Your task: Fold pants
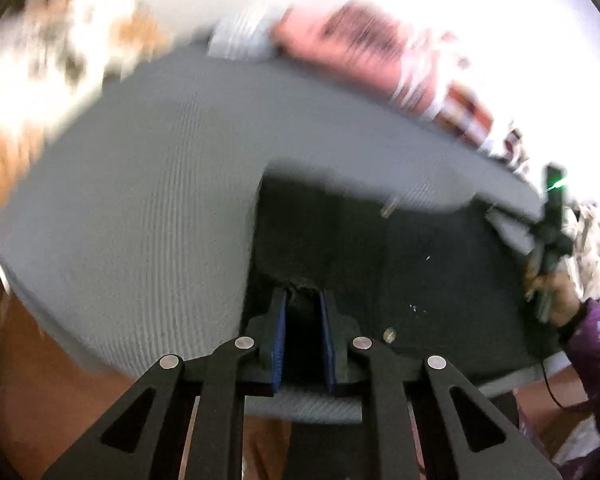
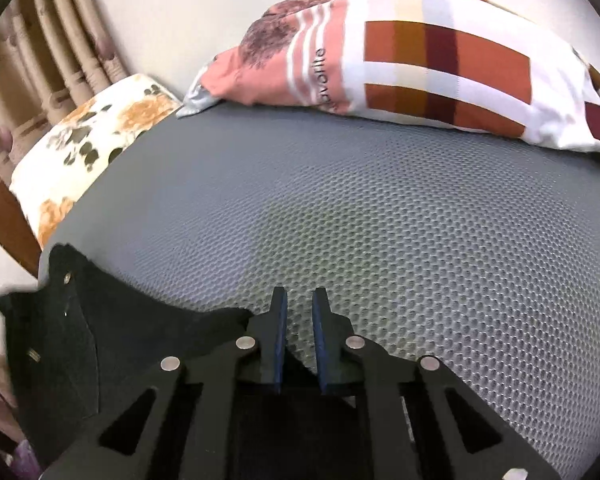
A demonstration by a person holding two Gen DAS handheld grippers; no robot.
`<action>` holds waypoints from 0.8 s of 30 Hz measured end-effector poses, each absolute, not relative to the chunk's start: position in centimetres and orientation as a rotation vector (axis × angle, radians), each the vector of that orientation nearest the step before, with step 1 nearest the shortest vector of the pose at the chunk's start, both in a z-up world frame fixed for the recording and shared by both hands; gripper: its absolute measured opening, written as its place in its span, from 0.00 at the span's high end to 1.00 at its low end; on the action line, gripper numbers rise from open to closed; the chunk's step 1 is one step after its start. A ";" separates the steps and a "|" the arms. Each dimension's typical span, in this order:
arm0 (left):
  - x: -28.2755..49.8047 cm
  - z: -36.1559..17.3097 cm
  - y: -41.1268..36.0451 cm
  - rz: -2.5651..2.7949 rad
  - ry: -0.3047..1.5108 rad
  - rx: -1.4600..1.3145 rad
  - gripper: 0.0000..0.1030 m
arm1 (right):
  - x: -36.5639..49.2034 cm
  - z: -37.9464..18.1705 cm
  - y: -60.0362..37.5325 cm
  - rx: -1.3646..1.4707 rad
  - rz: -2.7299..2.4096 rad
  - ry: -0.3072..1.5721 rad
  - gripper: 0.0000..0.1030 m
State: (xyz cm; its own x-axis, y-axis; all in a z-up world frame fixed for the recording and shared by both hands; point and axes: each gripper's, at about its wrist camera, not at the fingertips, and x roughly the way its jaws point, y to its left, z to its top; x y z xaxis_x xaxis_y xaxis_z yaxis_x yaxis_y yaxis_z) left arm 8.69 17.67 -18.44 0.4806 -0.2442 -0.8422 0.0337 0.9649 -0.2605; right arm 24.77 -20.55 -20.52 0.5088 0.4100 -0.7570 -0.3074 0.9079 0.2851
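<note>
Black pants (image 1: pixel 380 272) lie on a grey mesh mattress (image 1: pixel 140 200). In the left wrist view, my left gripper (image 1: pixel 303 300) has a bunched edge of the black cloth between its blue-padded fingers. The other gripper (image 1: pixel 550 248) shows at the far right of that view, held in a hand at the pants' far edge. In the right wrist view, my right gripper (image 2: pixel 299 300) stands with its fingers slightly apart over the bare mattress (image 2: pixel 380 220), nothing between them. The pants (image 2: pixel 100 340) lie to its lower left, with metal buttons showing.
A striped and checked pillow (image 2: pixel 420 52) lies at the mattress's far edge. A floral cushion (image 2: pixel 88 136) sits at the left, curtains (image 2: pixel 40 40) behind it. The left wrist view is blurred by motion; wooden floor (image 1: pixel 40 380) shows below the mattress edge.
</note>
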 end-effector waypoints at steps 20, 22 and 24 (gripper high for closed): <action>7.1 -20.1 18.7 -0.090 1.035 -0.236 0.40 | 17.4 -15.1 -30.2 0.344 0.459 0.874 0.51; 7.0 -20.0 18.2 -0.066 1.028 -0.204 0.35 | 16.8 -16.0 -28.5 0.276 0.499 0.914 0.51; 7.0 -19.9 17.8 -0.058 1.027 -0.179 0.32 | 16.2 -16.7 -25.9 0.190 0.534 0.932 0.53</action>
